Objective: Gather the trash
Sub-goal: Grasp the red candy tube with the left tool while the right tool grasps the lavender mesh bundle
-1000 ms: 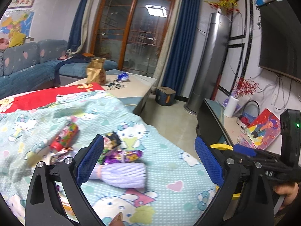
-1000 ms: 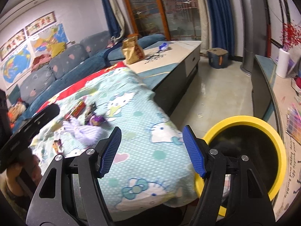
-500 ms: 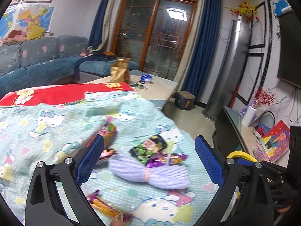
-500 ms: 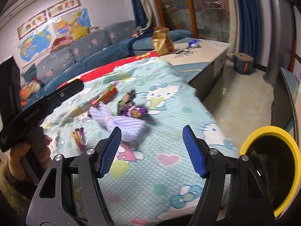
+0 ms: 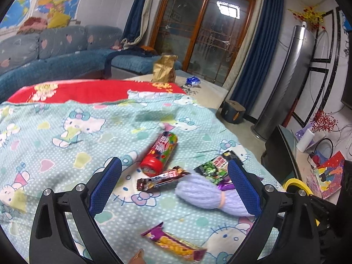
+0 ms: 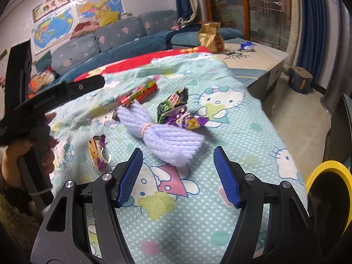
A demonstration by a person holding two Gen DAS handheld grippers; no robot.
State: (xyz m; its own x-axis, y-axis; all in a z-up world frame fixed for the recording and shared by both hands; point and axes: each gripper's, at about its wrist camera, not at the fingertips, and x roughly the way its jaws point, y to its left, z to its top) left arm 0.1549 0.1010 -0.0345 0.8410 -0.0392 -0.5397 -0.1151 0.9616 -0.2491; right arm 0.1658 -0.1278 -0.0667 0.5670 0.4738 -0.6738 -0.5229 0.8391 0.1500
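Right gripper (image 6: 178, 176) wide and empty above the cartoon blanket (image 6: 231, 176), lilac yarn bundle (image 6: 162, 134) at twelve o'clock, left gripper (image 5: 173, 187) likewise wide, candy tube (image 5: 159, 153) at eleven, yellow-rimmed bin (image 6: 325, 169) at three.

A yarn bundle (image 6: 164, 135) is laid mid-blanket (image 6: 220, 209), wrappers (image 6: 176, 107) just behind it, a candy tube (image 6: 139, 93) beyond; a bin (image 6: 325, 169) is seen right of the blanket.

Two handheld grippers — left gripper (image 5: 173, 187) and right gripper (image 6: 177, 176) — share black plastic frames, silver screws and ribbed blue pads (image 6: 130, 177); a fuzzy olive sleeve (image 6: 8, 200) shows.
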